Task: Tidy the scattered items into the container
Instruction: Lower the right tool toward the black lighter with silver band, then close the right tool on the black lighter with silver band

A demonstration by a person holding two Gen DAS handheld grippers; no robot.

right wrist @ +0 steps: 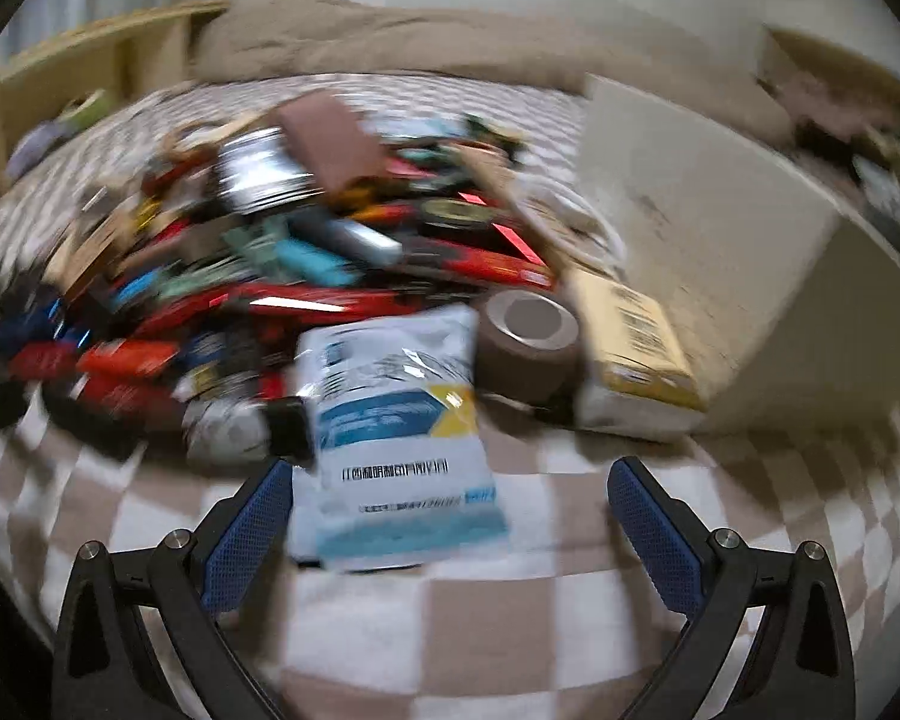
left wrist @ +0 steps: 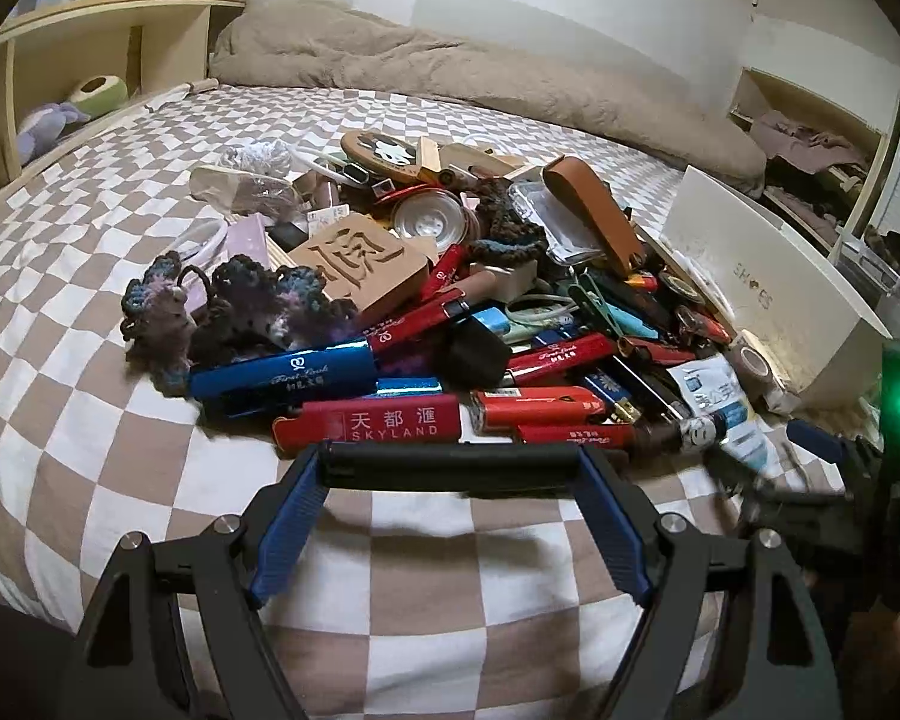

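Only the left wrist view shows the left gripper [left wrist: 450, 463] clamped on a black cylindrical bar [left wrist: 447, 461], held lengthwise between the blue ribbed pads. The blurred right view shows the right gripper [right wrist: 450, 483] spread open, a glossy white-blue packet [right wrist: 390, 420] lying between its fingers, untouched. Scattered pens, crochet pieces and tape roll [right wrist: 525, 345] are heaped mid-bed on the checkered sheet [left wrist: 120, 420]; the white box [left wrist: 768, 300] stands beside the heap.

Heap of items [left wrist: 450, 300] lay mid-bed [left wrist: 78, 420]. Box [left wrist: 768, 294] stood at the heap's right edge; tape roll [left wrist: 753, 363] and packet [left wrist: 720, 402] lay at its near corner. Crochet pieces [left wrist: 228, 312] lay at heap's left. Duvet [left wrist: 450, 66] lay behind the heap; shelf [left wrist: 78, 60] far left.
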